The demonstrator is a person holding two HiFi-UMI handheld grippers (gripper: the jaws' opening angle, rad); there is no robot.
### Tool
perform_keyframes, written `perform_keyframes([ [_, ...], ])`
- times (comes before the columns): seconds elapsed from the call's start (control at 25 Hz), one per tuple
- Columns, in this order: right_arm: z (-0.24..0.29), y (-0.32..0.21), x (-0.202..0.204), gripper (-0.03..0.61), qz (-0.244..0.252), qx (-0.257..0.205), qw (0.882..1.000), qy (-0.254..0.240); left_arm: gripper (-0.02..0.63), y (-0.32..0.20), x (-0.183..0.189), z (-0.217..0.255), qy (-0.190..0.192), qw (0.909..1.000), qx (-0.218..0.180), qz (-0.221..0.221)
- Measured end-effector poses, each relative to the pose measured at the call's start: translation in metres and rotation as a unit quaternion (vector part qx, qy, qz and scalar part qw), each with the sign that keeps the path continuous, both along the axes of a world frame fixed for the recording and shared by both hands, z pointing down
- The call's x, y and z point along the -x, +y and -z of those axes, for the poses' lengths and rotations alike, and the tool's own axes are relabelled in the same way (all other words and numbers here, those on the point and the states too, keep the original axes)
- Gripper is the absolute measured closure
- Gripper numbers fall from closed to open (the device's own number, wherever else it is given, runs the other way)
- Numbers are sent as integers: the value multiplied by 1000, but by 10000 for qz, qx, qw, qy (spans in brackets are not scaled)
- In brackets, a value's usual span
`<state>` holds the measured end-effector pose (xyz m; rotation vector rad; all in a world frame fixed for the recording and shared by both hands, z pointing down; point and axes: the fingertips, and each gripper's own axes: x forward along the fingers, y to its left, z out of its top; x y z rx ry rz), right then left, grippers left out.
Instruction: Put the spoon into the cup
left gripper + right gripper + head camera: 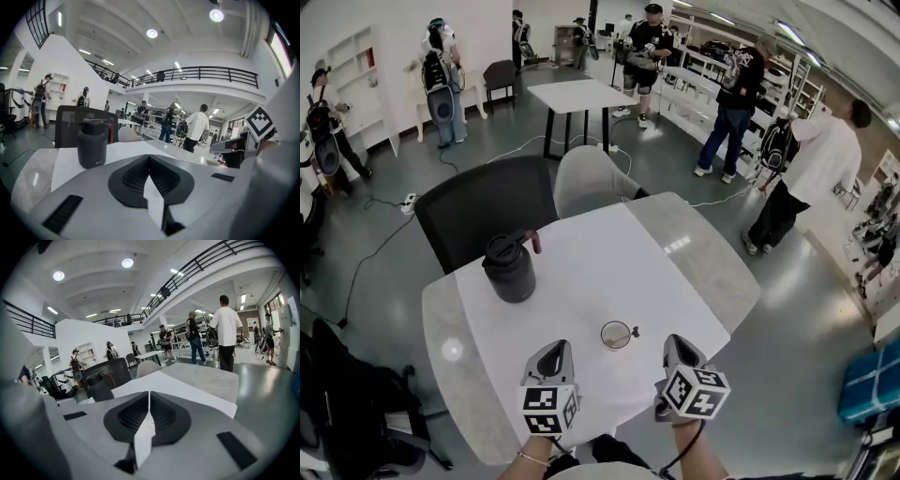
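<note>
Your left gripper (551,360) and right gripper (677,347) were both pressed together, empty. The small dark spoon (634,331) sat in the clear round glass cup (616,336) on the white table (581,272), just ahead, between them.

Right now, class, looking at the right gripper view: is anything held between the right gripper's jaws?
No. The right gripper shows its jaws closed pad to pad, with nothing between them.
</note>
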<state>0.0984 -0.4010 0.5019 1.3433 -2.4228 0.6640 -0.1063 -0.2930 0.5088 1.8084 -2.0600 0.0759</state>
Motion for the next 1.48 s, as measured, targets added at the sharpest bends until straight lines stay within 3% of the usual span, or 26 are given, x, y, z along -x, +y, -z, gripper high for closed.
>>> perform_keyframes([
  [0.24,39,2,-13,546,-124,-612,9980,41,595,-4,-2,33,-148,9992,-348,-111],
  [0.52,55,10,-18,546,-177,-863,9961,97,595,-5,-7,49,-238,9980,-512,-266],
  [1.48,56,15,-14,548,-168,-839,9963,45,595,-8,-5,44,-273,9979,-453,-369],
])
